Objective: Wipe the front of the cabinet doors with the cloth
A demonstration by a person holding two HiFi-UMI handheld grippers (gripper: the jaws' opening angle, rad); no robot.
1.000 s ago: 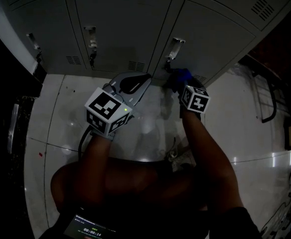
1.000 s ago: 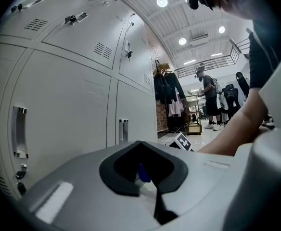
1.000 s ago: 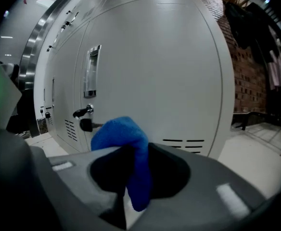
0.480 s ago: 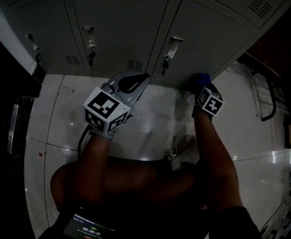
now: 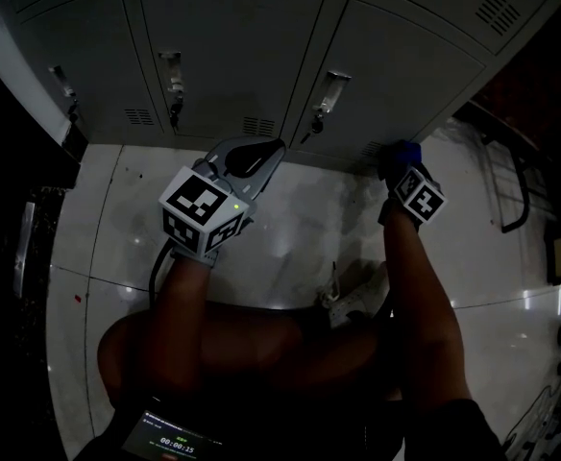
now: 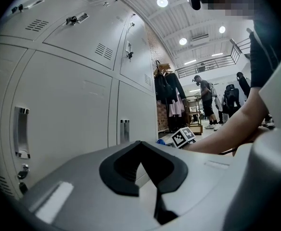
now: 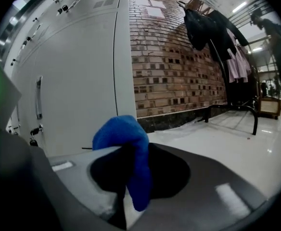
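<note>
In the head view, we hold the right gripper [image 5: 399,166] with the cloth [image 5: 402,150] at the foot of the right door [image 5: 405,75], near its outer edge. The left gripper [image 5: 250,157] hangs idle below the middle door [image 5: 232,46]. We judge a wiping pass along the door bottom to be in hand; the next move calls for firm cloth pressure across unwiped panel. In the left gripper view, the jaws meet with nothing between them. In the right gripper view, the jaws clamp the blue cloth, which folds over their tips; door contact cannot be confirmed. All doors are closed, so contents are hidden.
</note>
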